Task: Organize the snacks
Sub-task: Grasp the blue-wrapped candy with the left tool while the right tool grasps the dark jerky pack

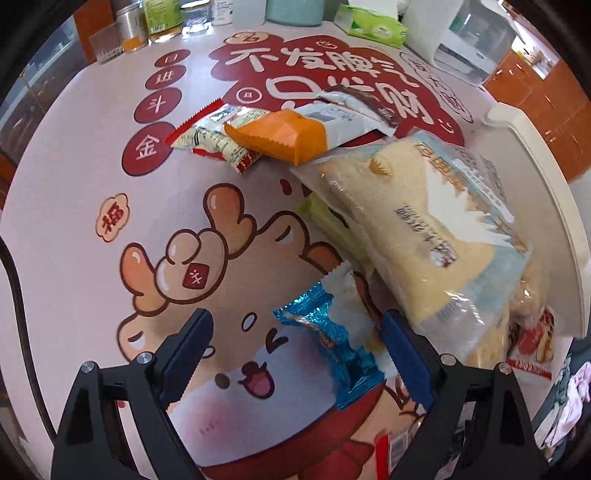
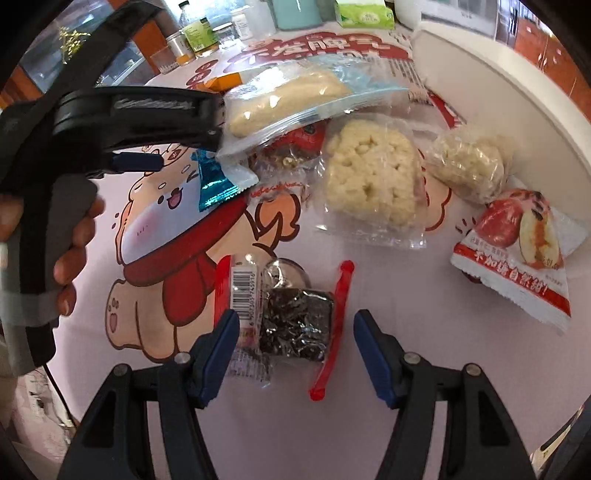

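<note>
In the left wrist view a blue foil snack packet lies on the cartoon-printed tablecloth between the fingers of my left gripper. The jaws stand wide; the right pad is near the packet's edge and the left pad is well clear of it. In the right wrist view a dark snack in a clear wrapper with red ends lies flat between the fingers of my right gripper, which is open and low over it. The left tool's black frame, held by a hand, shows at the upper left.
A large bag of pale cake overlaps the blue packet's far side. Orange, red-white and brown-white packets lie beyond. Puffed rice cakes, an apple-print packet and a white tray sit right. Jars and a tissue box line the far edge.
</note>
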`<state>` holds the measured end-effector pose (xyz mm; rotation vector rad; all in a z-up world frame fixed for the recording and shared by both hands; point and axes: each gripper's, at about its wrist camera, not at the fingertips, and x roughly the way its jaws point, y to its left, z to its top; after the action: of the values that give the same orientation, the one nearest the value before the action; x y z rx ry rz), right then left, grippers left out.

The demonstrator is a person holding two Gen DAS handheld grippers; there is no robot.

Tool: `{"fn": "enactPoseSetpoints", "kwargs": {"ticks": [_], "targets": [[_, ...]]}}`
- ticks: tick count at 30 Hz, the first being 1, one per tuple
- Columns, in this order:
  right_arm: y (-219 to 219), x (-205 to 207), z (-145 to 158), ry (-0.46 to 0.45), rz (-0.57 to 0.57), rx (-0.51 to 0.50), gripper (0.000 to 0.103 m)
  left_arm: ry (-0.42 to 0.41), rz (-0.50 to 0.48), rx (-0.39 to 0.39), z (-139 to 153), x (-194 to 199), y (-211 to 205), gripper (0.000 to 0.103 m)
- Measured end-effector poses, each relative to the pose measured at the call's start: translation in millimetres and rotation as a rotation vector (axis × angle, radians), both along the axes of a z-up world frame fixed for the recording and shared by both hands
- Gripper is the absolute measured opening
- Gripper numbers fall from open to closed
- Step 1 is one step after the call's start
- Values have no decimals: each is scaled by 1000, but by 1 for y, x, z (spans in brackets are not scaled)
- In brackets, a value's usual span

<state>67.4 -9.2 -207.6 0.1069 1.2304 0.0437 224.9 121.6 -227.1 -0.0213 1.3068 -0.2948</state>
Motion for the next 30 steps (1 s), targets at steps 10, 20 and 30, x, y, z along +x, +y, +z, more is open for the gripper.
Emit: {"fn": "enactPoseSetpoints", "kwargs": {"ticks": [10, 20, 30], "targets": [[20, -11, -2, -64, 65, -142, 45, -101, -102, 126, 0, -9, -18, 37], [16, -16, -2, -71, 53, -106, 42, -73, -87, 37, 4, -15, -4, 29], [12, -21, 18, -90, 83, -36, 42, -164, -59, 44, 45, -39, 11, 29]]}}
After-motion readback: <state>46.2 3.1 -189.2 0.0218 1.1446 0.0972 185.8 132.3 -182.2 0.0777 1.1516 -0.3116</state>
